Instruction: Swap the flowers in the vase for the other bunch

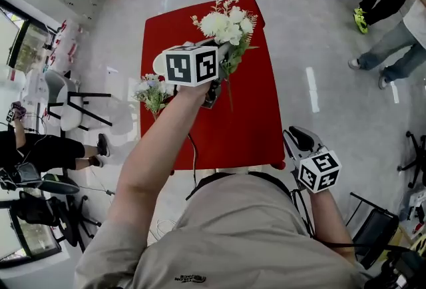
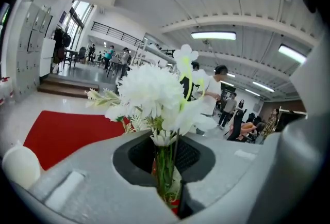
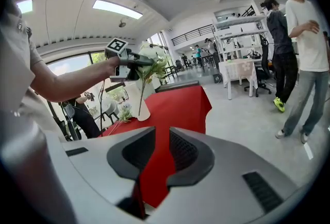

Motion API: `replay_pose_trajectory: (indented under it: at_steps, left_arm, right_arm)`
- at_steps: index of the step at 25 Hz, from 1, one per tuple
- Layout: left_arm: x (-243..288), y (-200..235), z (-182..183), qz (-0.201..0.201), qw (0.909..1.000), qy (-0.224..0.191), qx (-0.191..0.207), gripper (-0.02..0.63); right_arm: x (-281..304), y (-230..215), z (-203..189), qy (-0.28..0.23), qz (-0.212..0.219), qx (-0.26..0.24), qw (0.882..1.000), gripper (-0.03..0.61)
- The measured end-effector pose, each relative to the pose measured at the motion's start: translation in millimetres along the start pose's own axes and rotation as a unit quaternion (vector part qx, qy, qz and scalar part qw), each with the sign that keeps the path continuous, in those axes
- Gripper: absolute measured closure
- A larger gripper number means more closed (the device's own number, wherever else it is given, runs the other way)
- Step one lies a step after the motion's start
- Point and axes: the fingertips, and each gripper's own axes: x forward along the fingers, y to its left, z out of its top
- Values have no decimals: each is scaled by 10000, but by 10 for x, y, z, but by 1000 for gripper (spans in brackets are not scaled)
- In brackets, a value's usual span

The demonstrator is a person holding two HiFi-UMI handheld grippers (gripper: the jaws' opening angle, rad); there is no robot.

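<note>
My left gripper point(image 1: 219, 74) is raised above the red table point(image 1: 246, 134) and is shut on the green stems of a white flower bunch point(image 1: 226, 26). In the left gripper view the stems point(image 2: 165, 166) sit pinched between the jaws, with the blooms point(image 2: 154, 89) above. The white vase point(image 1: 158, 62) stands at the table's left, half hidden by the marker cube, and in the right gripper view the vase point(image 3: 139, 104) shows below the hanging stems. A second small bunch point(image 1: 152, 91) lies by the table's left edge. My right gripper point(image 1: 293, 138) hovers off the near right corner, its jaws point(image 3: 162, 135) a narrow gap apart, nothing between.
A black cable point(image 1: 193, 154) runs across the near part of the table. Chairs point(image 1: 73, 101) and a seated person point(image 1: 40, 148) are at the left. People stand at the right point(image 1: 393, 48). A white table point(image 3: 237, 70) stands farther back.
</note>
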Motion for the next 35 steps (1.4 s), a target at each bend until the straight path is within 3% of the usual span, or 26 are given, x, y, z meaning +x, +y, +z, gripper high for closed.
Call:
replay_pose_trajectory:
  at_steps: [9,17,26,35]
  left_arm:
    - [-870,-132,919,-100,9914,-1208,495,554]
    - [-1775,346,1630,249,9742,-2116,745,555]
    - [-2275,791,1817,512,9577,-2677,925,555]
    - [-2195,1107,1567,526,9538,-2748,1095,555]
  right_arm:
    - [121,256,-76,79,205,-135,9997,489]
    - [370,688,45,161,306,-244,9991,489]
    - [499,1012,15,167,220,-263,9993,491]
    - [459,1204,-2,97,-111,-184,9997,491]
